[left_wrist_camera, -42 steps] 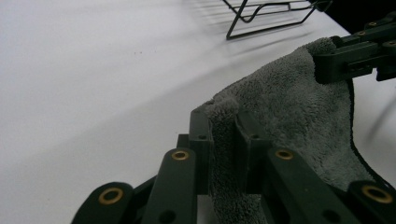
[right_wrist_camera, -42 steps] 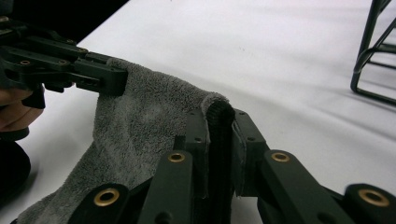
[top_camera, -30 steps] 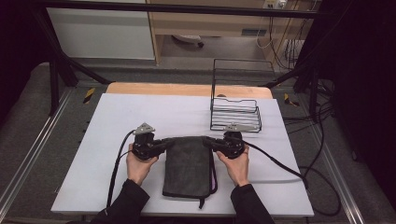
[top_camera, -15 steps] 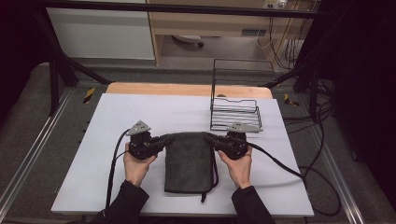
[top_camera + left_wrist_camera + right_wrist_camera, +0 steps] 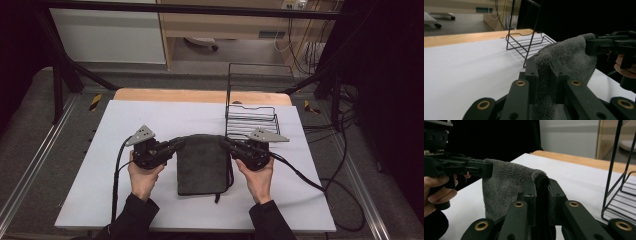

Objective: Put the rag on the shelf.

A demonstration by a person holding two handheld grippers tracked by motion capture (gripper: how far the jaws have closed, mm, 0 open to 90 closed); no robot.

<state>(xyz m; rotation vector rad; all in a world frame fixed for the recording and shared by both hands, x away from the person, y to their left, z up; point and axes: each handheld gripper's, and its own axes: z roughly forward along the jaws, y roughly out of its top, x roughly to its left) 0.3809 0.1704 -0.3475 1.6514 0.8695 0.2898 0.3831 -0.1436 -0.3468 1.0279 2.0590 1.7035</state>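
Both hands have risen a little since the earlier picture and carried the top edge of the towel (image 5: 202, 162) up with them, so more of the cloth now hangs clear of the worktop (image 5: 125, 120).

From the high view, the left gripper (image 5: 175, 145) pinches the towel's upper left corner and the right gripper (image 5: 223, 143) its upper right corner. The dark grey towel is stretched between them at the middle of the worktop, its lower part lying on the white surface, with a thin loop trailing at its lower right corner. A black wire rack (image 5: 250, 117) stands just behind the right gripper, toward the far right of the worktop. Cables run from both grippers across the surface.

Seen in the left gripper view, the jaws are clamped on a fold of the towel (image 5: 564, 57), which rises between them and stretches across to the right gripper (image 5: 590, 46), held in a hand (image 5: 625, 68) at the right edge. The wire rack (image 5: 524, 43) stands beyond on the worktop (image 5: 461, 67).

Seen in the right gripper view, the jaws are pressed together on the towel's (image 5: 504, 187) corner. The cloth spans to the left gripper (image 5: 489, 170), gripped by a hand (image 5: 436, 187) at the left. Part of the wire rack (image 5: 614, 175) stands at the right.
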